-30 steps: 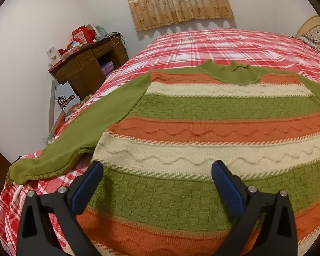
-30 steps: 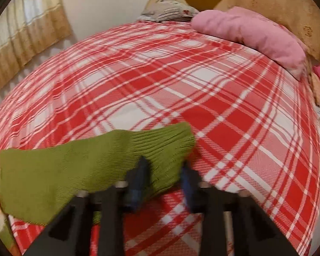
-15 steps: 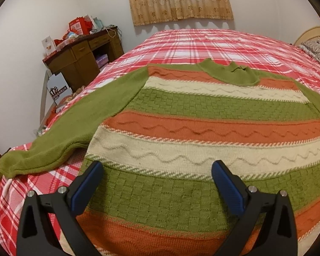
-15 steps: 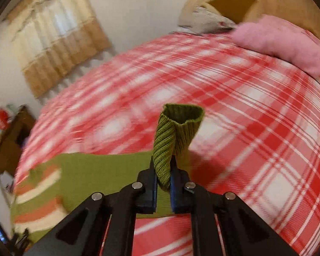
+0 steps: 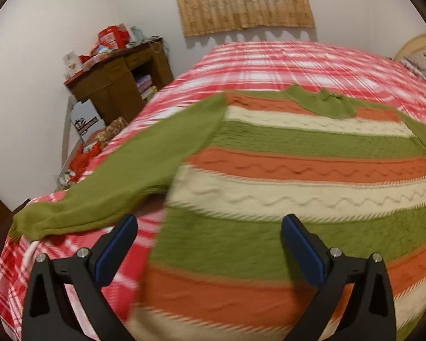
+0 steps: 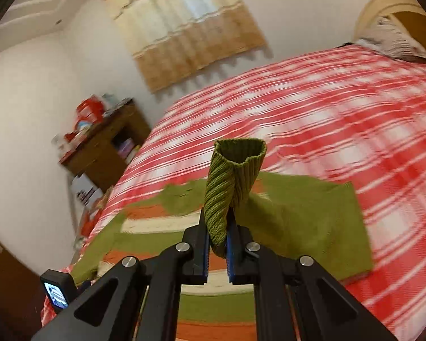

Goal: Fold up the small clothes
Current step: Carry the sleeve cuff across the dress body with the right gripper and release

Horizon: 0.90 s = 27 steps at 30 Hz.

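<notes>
- A striped knit sweater (image 5: 298,170) in green, orange and cream is laid flat on a red plaid bedspread (image 5: 284,59), collar far, hem near.
- The right gripper (image 6: 217,244) is closed on the ribbed green cuff (image 6: 234,170) of the right sleeve (image 6: 312,221); the cuff is held upright above the fingers, its opening seen from above.
- The lifted right sleeve is draped back down over the sweater's right shoulder area; the sweater body lies left and near of the fingers in the right wrist view.
- The left gripper (image 5: 210,244) is held wide open, nothing between the fingers, hovering over the hem area of the sweater.
- The left sleeve (image 5: 122,179) is stretched out flat, long axis running from the shoulder at centre toward the near left, cuff end at the bed's left edge.
- Key relation, judged: the held sleeve has to be carried left across the chest, so the target lies left of the right fingers; the left gripper is the nearer one to the untouched left sleeve.
- A brown wooden cabinet (image 5: 119,82) stands far left with clutter on top; a white box (image 5: 85,119) beside it carries a dark printed logo, not readable.
- A small lit screen (image 6: 55,289) is seen at the near left of the right wrist view; its content is not legible.
</notes>
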Each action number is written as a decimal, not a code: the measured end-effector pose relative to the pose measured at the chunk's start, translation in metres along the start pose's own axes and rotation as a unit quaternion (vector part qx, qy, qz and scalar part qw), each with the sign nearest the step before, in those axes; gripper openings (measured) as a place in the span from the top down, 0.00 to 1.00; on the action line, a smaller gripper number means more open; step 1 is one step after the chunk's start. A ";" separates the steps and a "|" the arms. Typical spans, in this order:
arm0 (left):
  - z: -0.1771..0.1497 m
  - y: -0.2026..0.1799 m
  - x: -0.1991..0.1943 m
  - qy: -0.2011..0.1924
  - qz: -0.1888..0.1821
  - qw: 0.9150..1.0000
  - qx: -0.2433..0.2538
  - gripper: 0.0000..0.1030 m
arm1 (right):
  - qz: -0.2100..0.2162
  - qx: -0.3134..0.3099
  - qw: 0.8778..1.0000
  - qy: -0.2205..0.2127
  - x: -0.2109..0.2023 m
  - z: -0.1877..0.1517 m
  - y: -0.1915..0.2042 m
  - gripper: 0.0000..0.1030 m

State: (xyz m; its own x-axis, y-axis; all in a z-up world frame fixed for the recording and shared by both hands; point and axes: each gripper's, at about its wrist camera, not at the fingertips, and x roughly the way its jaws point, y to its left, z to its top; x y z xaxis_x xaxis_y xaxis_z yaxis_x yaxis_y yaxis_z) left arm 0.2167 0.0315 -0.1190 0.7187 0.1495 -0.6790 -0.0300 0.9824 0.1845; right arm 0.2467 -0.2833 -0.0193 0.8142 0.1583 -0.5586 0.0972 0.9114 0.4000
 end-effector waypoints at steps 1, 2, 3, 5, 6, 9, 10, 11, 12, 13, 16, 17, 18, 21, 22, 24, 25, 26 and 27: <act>-0.001 0.011 -0.001 0.001 0.003 1.000 -0.011 0.00 | 0.009 0.001 1.000 0.007 0.008 -0.003 0.007 0.92; -0.003 0.023 -0.001 0.002 0.007 1.000 -0.024 0.00 | 0.019 0.002 1.000 0.016 0.019 -0.007 0.018 0.92; -0.005 0.036 -0.001 0.003 0.013 0.999 -0.037 0.00 | 0.025 0.001 0.999 0.020 0.027 -0.010 0.025 0.92; -0.010 0.058 0.001 -0.002 0.034 0.998 -0.056 0.00 | 0.035 -0.002 0.999 0.027 0.042 -0.014 0.040 0.92; -0.012 0.065 0.001 -0.006 0.045 0.997 -0.060 0.00 | 0.046 -0.003 0.998 0.032 0.051 -0.017 0.050 0.92; -0.017 0.083 0.006 -0.017 0.073 0.995 -0.073 0.00 | 0.066 -0.010 0.997 0.047 0.079 -0.026 0.077 0.92; -0.018 0.087 0.010 -0.016 0.076 0.994 -0.079 0.00 | 0.068 -0.015 0.996 0.051 0.087 -0.031 0.086 0.92; -0.019 0.089 0.014 -0.012 0.074 0.993 -0.087 0.00 | 0.069 -0.020 0.996 0.056 0.096 -0.035 0.095 0.92; -0.020 0.089 0.016 -0.008 0.069 0.993 -0.091 0.00 | 0.072 -0.025 0.995 0.062 0.109 -0.041 0.108 0.92; -0.021 0.090 0.020 -0.003 0.063 0.994 -0.093 0.00 | 0.074 -0.029 0.995 0.067 0.120 -0.046 0.117 0.92; -0.024 0.082 0.030 0.011 0.060 0.994 -0.087 0.00 | 0.070 -0.044 0.993 0.085 0.148 -0.062 0.137 0.92; -0.025 0.080 0.030 0.011 0.059 0.994 -0.087 0.00 | 0.070 -0.049 0.992 0.088 0.155 -0.068 0.142 0.92; -0.025 0.080 0.029 0.007 0.061 0.994 -0.086 0.00 | 0.071 -0.052 0.992 0.092 0.164 -0.074 0.146 0.92; -0.025 0.080 0.029 0.007 0.060 0.995 -0.086 0.00 | 0.091 -0.052 0.989 0.103 0.189 -0.086 0.154 0.88; -0.026 0.082 0.029 0.007 0.058 0.994 -0.088 0.00 | 0.092 -0.056 0.988 0.106 0.195 -0.090 0.158 0.88; -0.026 0.084 0.029 0.010 0.053 0.994 -0.094 0.00 | 0.110 -0.058 0.985 0.123 0.206 -0.097 0.164 0.88; -0.026 0.086 0.030 0.011 0.050 0.994 -0.097 0.00 | 0.118 -0.054 0.983 0.132 0.211 -0.100 0.167 0.87; -0.025 0.087 0.031 0.012 0.048 0.994 -0.099 0.00 | 0.129 -0.052 0.981 0.138 0.214 -0.102 0.170 0.84; -0.025 0.087 0.032 0.013 0.047 0.994 -0.100 0.00 | 0.136 -0.052 0.979 0.140 0.215 -0.104 0.173 0.77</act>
State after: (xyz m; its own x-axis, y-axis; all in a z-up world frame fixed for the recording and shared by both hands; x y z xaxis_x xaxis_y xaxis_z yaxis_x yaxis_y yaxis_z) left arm 0.2195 0.1249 -0.1426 0.6885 0.2421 -0.6836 -0.2357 0.9662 0.1048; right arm 0.3789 -0.0524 -0.1458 0.6111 0.4848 -0.6257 -0.1720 0.8529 0.4929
